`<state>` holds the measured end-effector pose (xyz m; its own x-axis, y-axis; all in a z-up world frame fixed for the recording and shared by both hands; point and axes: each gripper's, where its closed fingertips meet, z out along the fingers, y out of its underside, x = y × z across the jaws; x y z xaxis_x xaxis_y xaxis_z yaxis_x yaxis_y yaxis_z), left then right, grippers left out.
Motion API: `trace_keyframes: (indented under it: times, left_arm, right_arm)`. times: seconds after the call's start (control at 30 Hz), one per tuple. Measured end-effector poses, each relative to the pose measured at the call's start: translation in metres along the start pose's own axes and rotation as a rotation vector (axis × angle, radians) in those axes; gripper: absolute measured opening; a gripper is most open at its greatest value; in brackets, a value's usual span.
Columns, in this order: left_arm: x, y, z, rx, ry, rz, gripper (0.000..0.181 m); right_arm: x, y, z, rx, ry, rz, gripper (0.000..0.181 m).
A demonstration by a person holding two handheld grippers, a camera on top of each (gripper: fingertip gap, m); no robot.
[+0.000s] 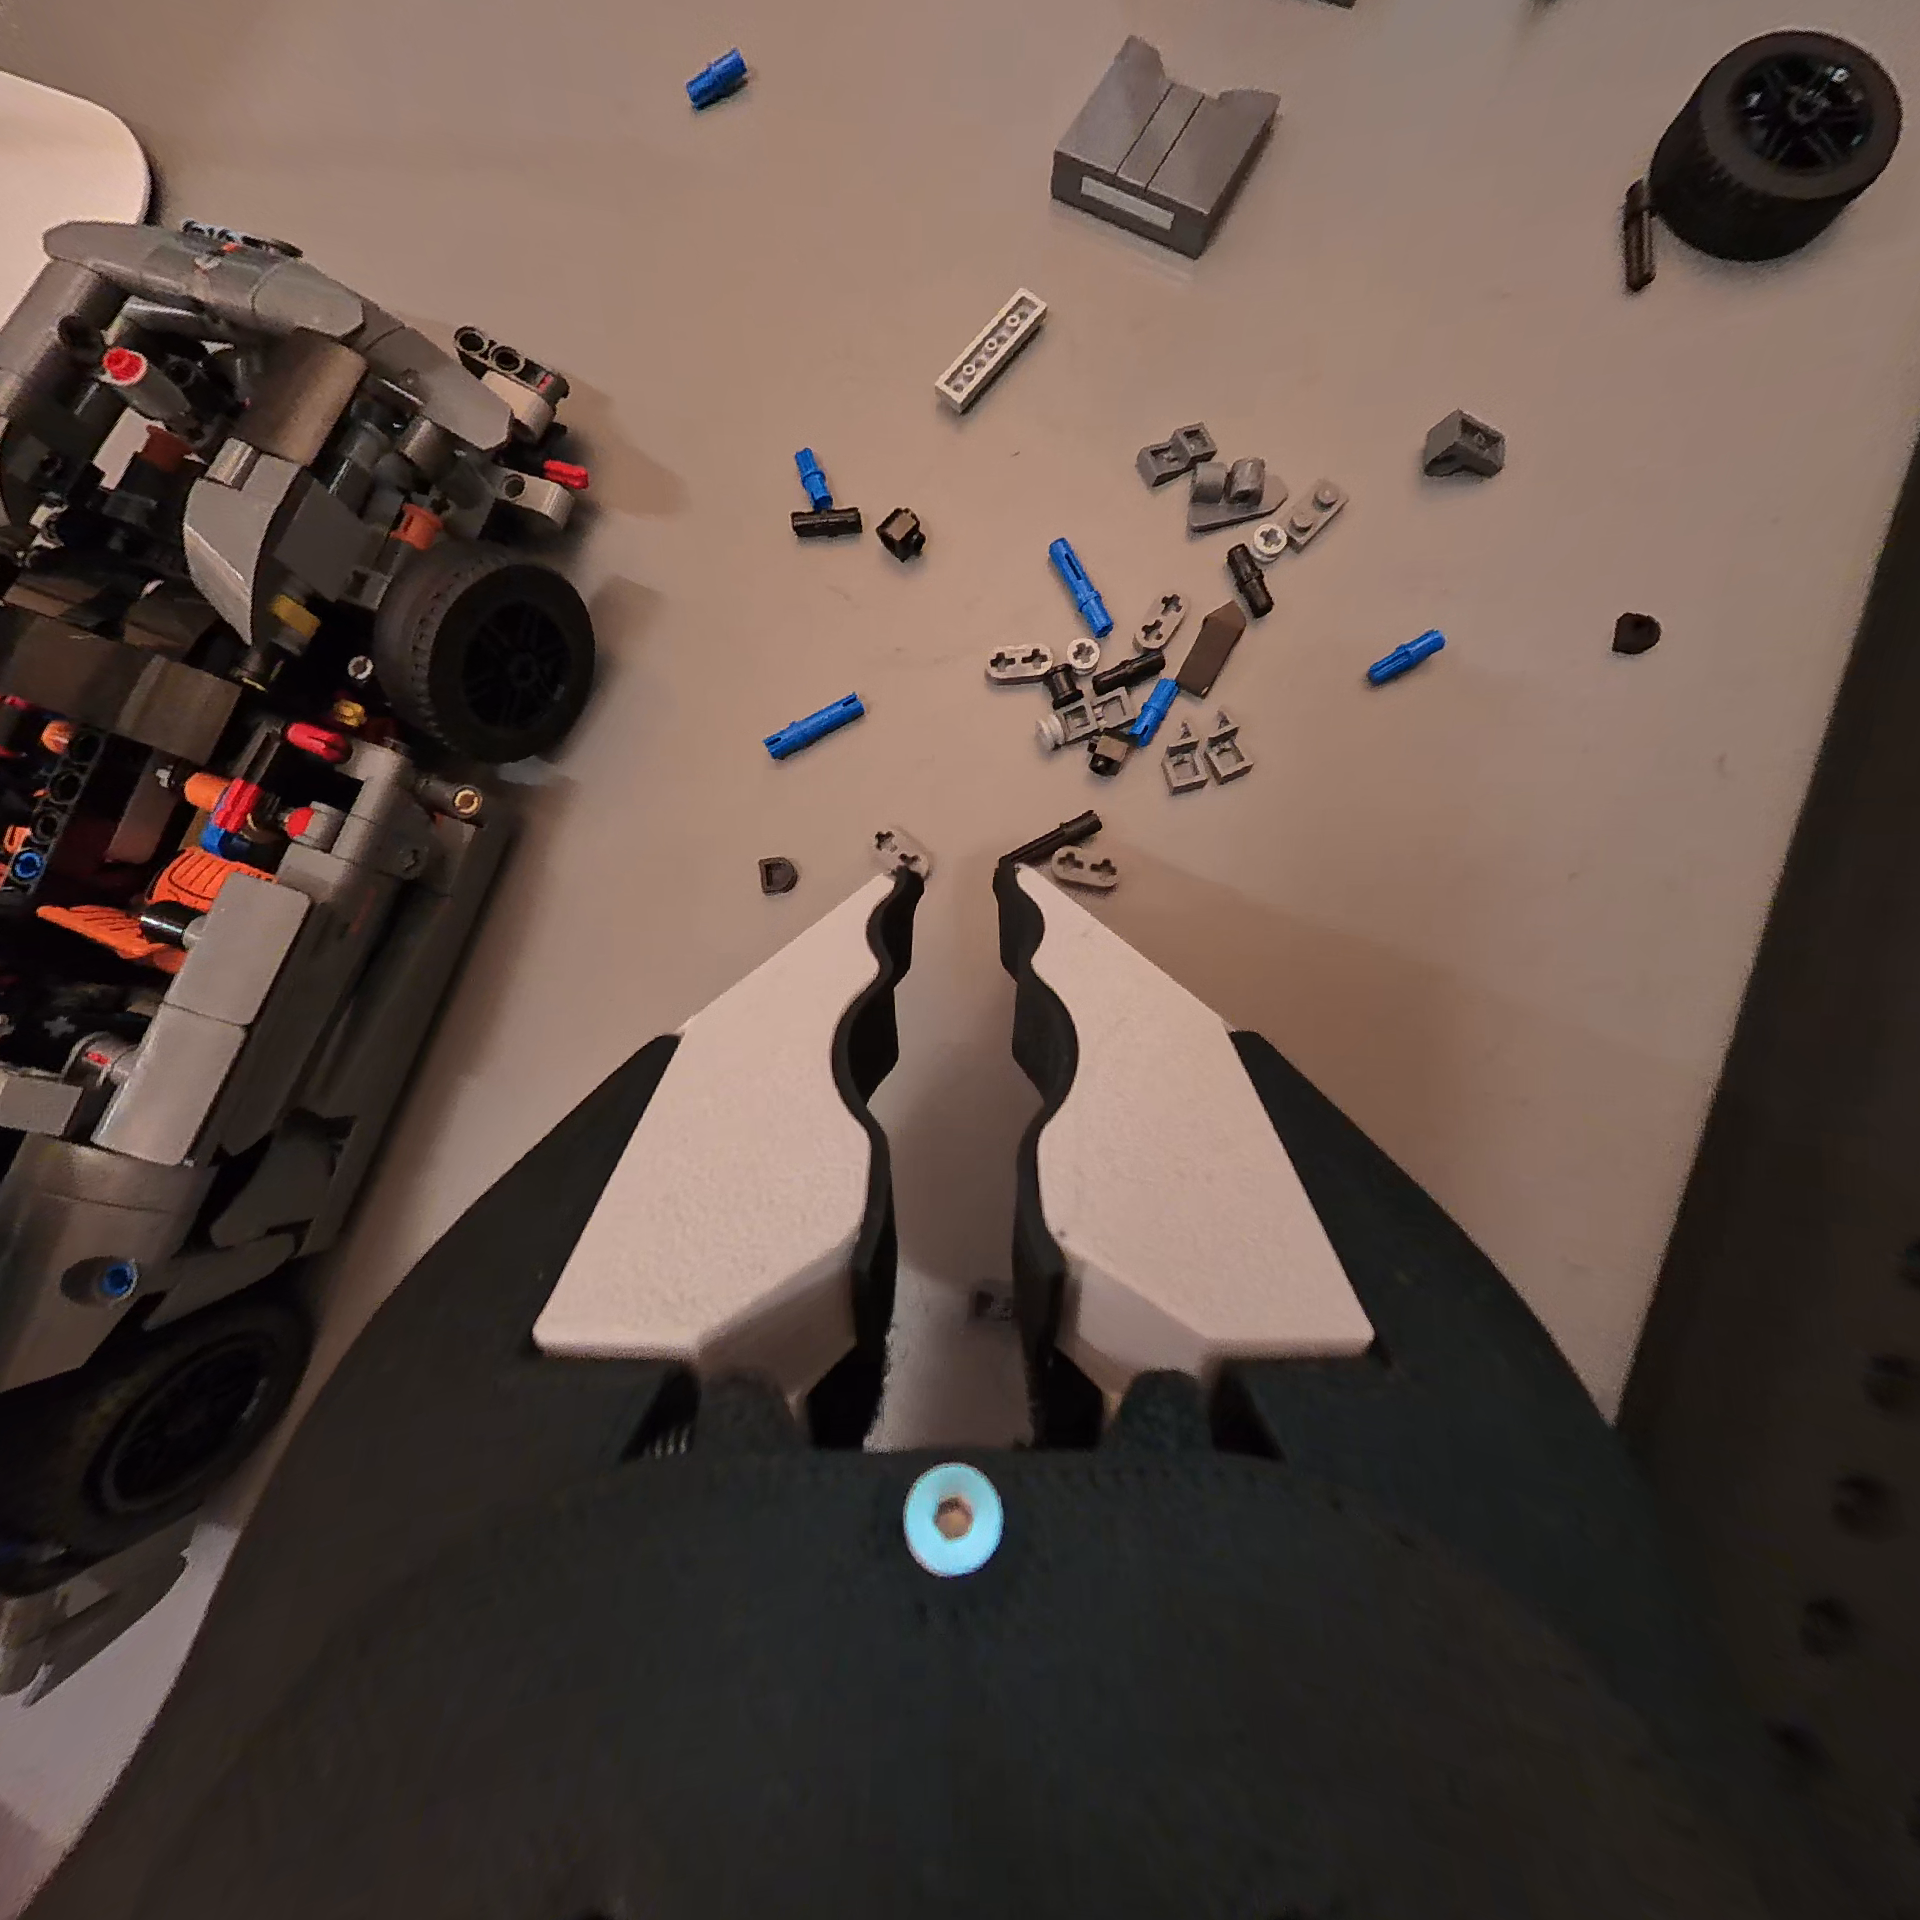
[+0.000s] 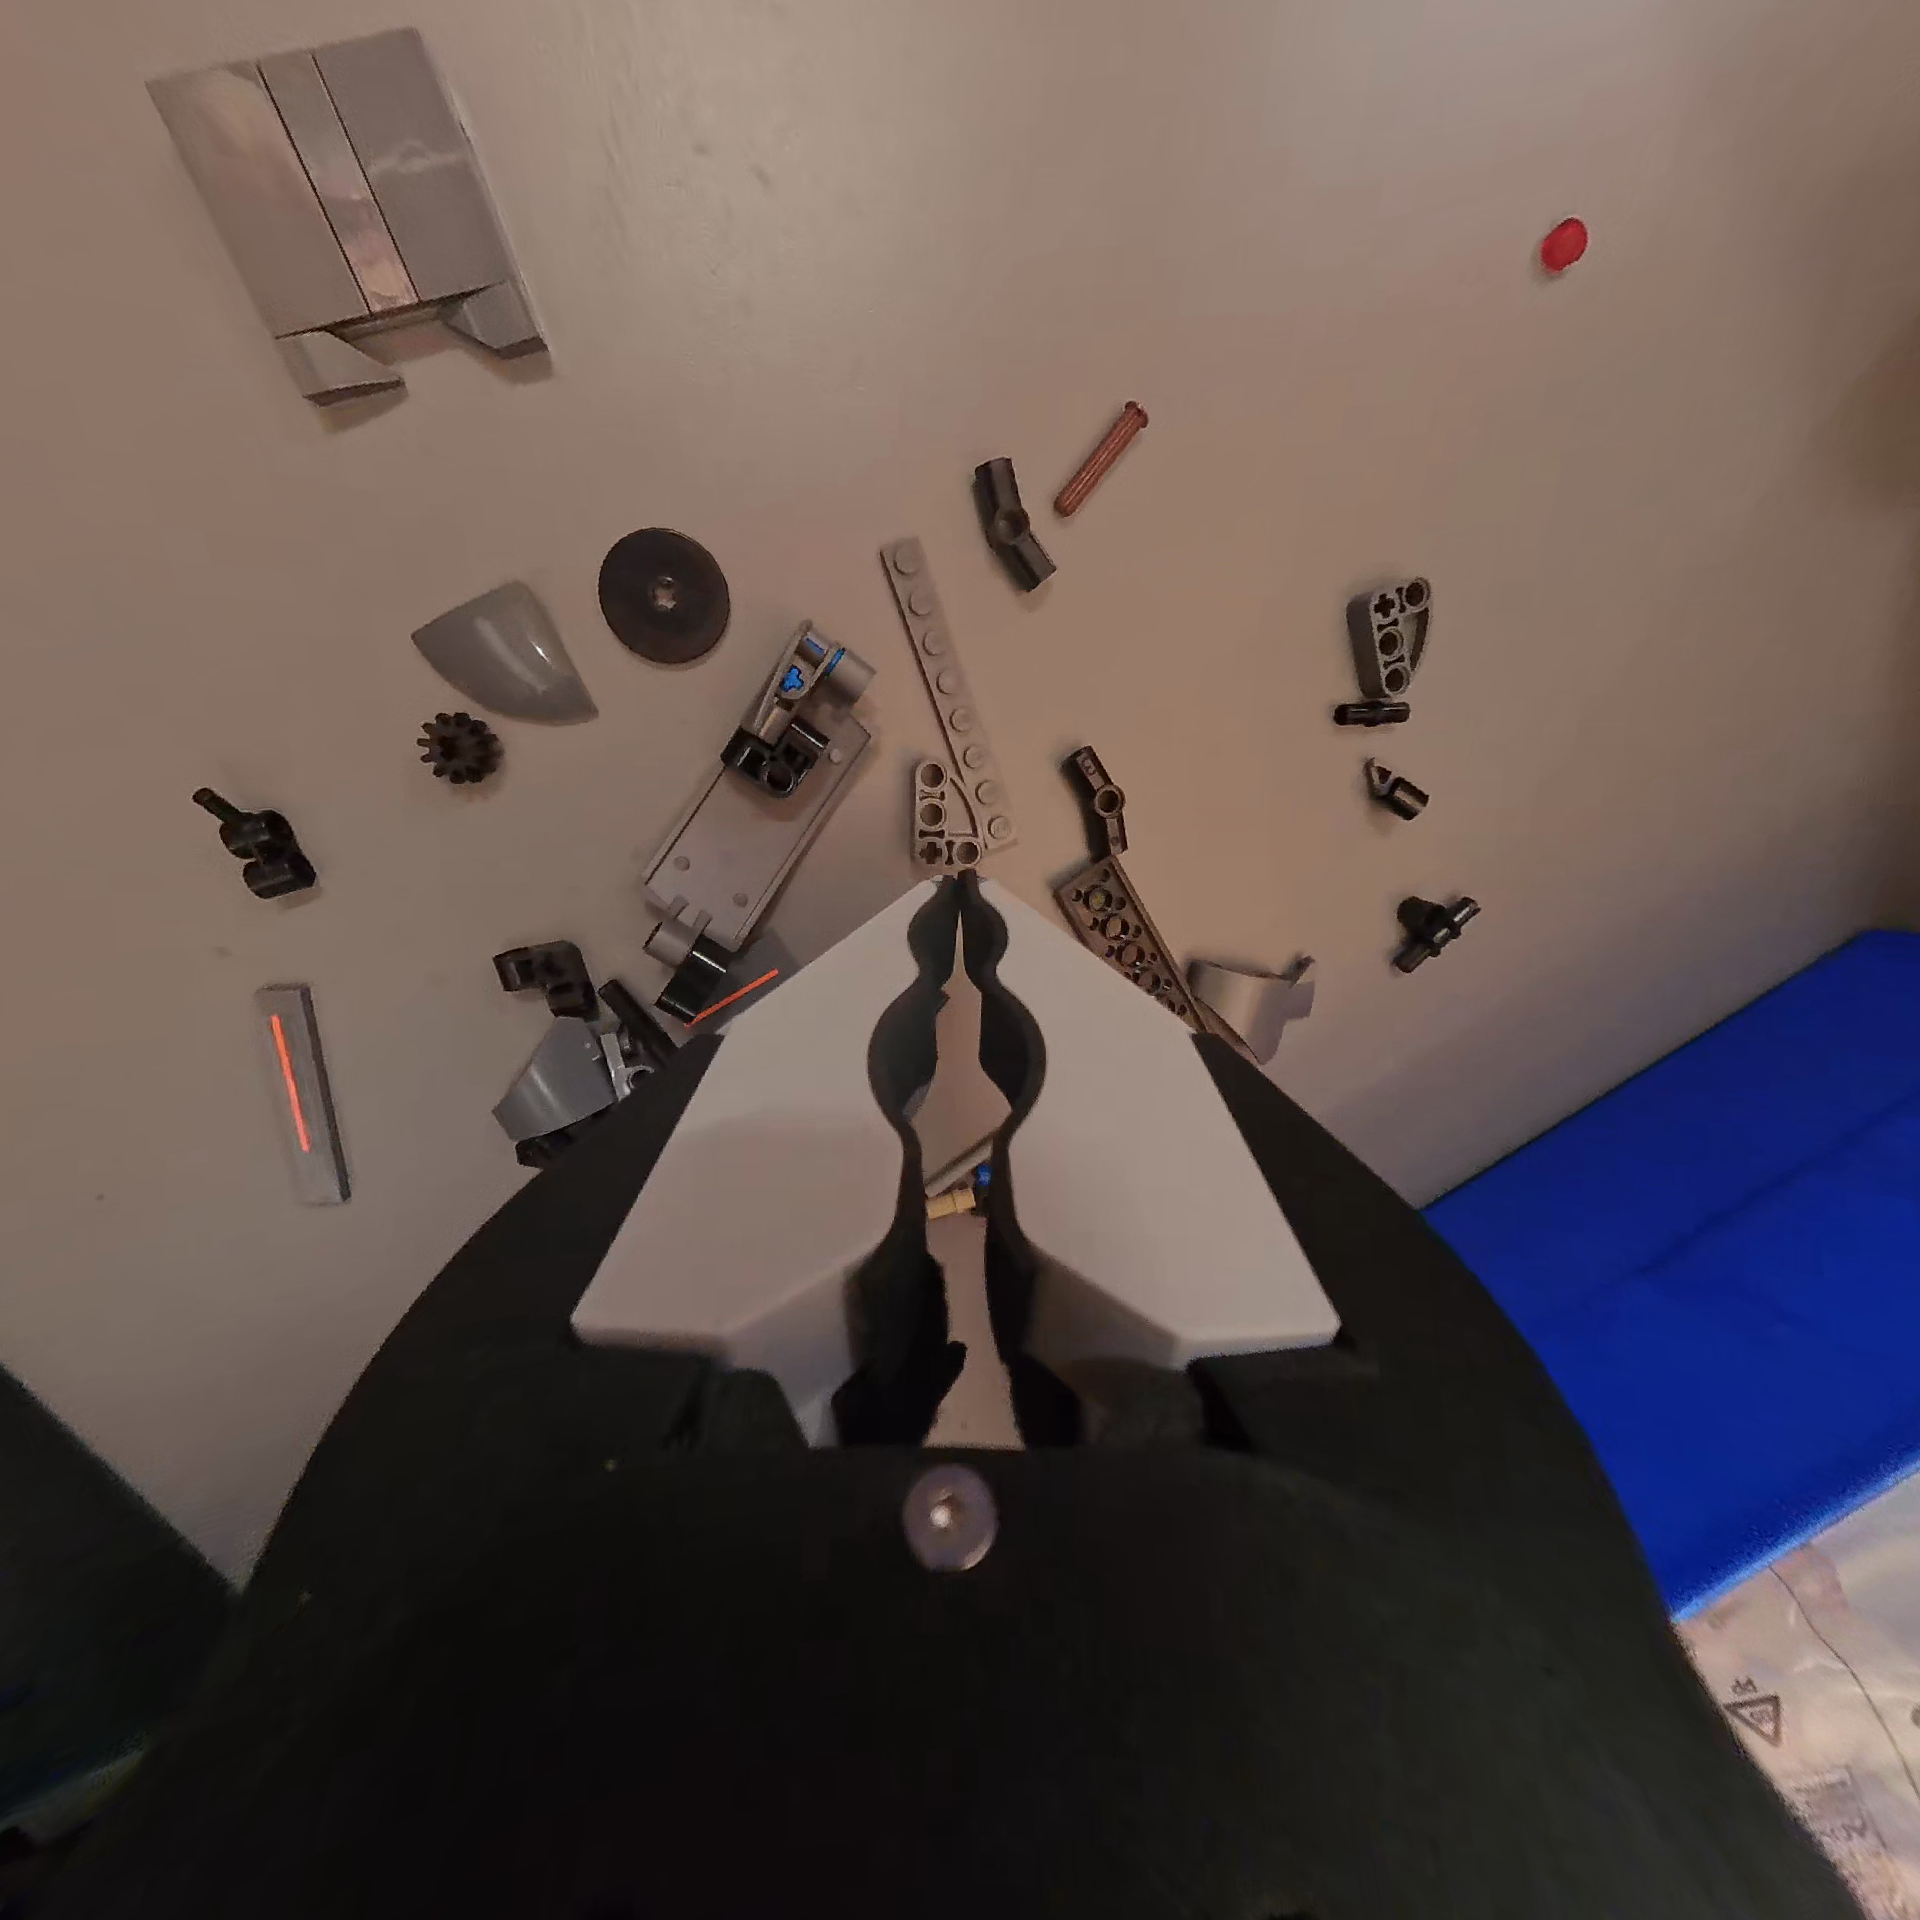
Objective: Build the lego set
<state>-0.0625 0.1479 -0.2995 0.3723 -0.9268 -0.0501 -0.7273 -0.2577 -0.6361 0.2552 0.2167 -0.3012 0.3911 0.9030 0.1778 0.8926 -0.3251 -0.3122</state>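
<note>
Left gripper [image 1: 954,878] hangs with jaws apart and empty over the table [image 1: 1455,935], loose pins and connectors just beyond, the part-built grey car [image 1: 208,727] at left; right gripper [image 2: 957,881] has tips pressed together, holding nothing, just short of a grey curved liftarm [image 2: 938,821].

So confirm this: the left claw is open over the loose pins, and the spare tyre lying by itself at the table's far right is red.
Not quite: the spare tyre is black, not red, as the left wrist view shows. The left claw is indeed open over the loose pins.
</note>
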Motion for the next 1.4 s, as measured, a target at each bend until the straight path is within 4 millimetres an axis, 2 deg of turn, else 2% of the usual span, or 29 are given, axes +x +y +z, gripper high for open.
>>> trace_keyframes:
  times: [0.53,0.73,0.87,1.13,1.4]
  left_arm:
    - [-0.008,0.01,-0.005,-0.029,-0.03,-0.018,0.015]
    - [-0.014,0.017,-0.01,-0.036,-0.049,-0.036,0.015]
    - [-0.023,0.026,-0.019,-0.033,-0.08,-0.063,0.015]
    - [-0.045,0.052,-0.045,-0.024,-0.159,-0.13,0.014]
    - [-0.048,0.051,-0.051,-0.013,-0.177,-0.126,0.013]
  right_arm:
    - [0.005,-0.002,0.005,0.001,0.043,-0.026,0.0]
    - [0.015,-0.014,-0.004,0.079,0.099,-0.021,0.0]
    - [0.02,-0.019,-0.011,0.12,0.132,-0.022,0.0]
    - [0.023,-0.022,-0.012,0.133,0.165,-0.039,0.0]
    - [0.025,-0.023,-0.011,0.133,0.181,-0.047,0.0]
